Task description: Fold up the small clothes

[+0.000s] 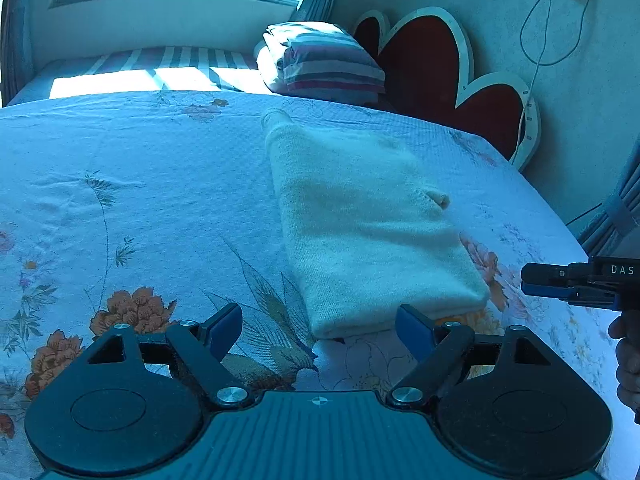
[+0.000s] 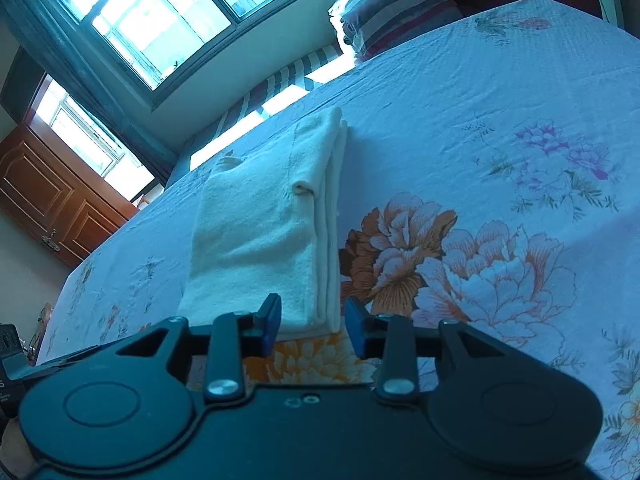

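1. Left wrist view: looks forward over the left gripper point(image 1: 319, 330), low above the bed point(image 1: 140, 200), close to the near end of the folded white garment point(image 1: 372, 232).
2. Right wrist view: tilted, low over the right gripper point(image 2: 313, 326), close behind the same garment point(image 2: 264, 224).
3. Shared: garment, bed, striped pillow point(image 1: 332, 60), window point(image 2: 160, 12).

Both my views carried a cold blue cast. Daylight came through the window point(image 2: 148, 20), blown out to white, and left a glaring patch on the striped bedding point(image 1: 152, 76). Fisheye curvature bent the edges; corners went dark. Focus stayed fairly sharp.
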A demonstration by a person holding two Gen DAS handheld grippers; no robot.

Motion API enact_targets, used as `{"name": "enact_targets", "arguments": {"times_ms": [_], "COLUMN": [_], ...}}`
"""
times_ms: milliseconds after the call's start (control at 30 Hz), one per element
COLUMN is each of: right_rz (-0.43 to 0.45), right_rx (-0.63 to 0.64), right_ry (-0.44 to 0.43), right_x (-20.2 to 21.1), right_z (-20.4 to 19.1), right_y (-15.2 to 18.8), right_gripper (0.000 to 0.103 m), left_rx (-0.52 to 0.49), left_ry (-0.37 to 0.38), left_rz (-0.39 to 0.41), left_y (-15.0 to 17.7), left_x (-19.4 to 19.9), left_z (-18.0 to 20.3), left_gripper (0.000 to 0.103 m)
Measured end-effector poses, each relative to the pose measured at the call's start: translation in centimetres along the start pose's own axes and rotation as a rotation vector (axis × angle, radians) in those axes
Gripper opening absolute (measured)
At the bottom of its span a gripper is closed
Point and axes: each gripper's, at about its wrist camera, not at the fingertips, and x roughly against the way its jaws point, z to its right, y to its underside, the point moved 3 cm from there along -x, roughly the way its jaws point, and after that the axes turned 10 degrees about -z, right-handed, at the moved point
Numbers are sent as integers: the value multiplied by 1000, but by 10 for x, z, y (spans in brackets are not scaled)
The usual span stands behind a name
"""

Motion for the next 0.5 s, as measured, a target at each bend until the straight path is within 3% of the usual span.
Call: {"name": "enact_targets", "arguments": {"times_ms": [67, 167, 300, 433, 500], "right_rz": [17, 41, 51, 54, 47], "right_rx": [-10, -17, -33, -81, -98], "right_ry": [-14, -34, -99, -139, -151], "right_x": [6, 12, 8, -5, -14], "right_z": [0, 0, 2, 16, 23], "right_y": [-3, -5, -16, -33, -41], "right_gripper": [41, 67, 69, 69, 68], "left_rx": [31, 97, 174, 184, 201], "left_ry": [27, 97, 209, 224, 234], "left_rz": [17, 17, -3, -15, -27], "left_y": [-1, -6, -17, -30, -38], "left_x": [7, 8, -3, -23, -34], "left_z": [-8, -25, -43, -50, -56], "left_gripper": [83, 83, 83, 83, 71]}}
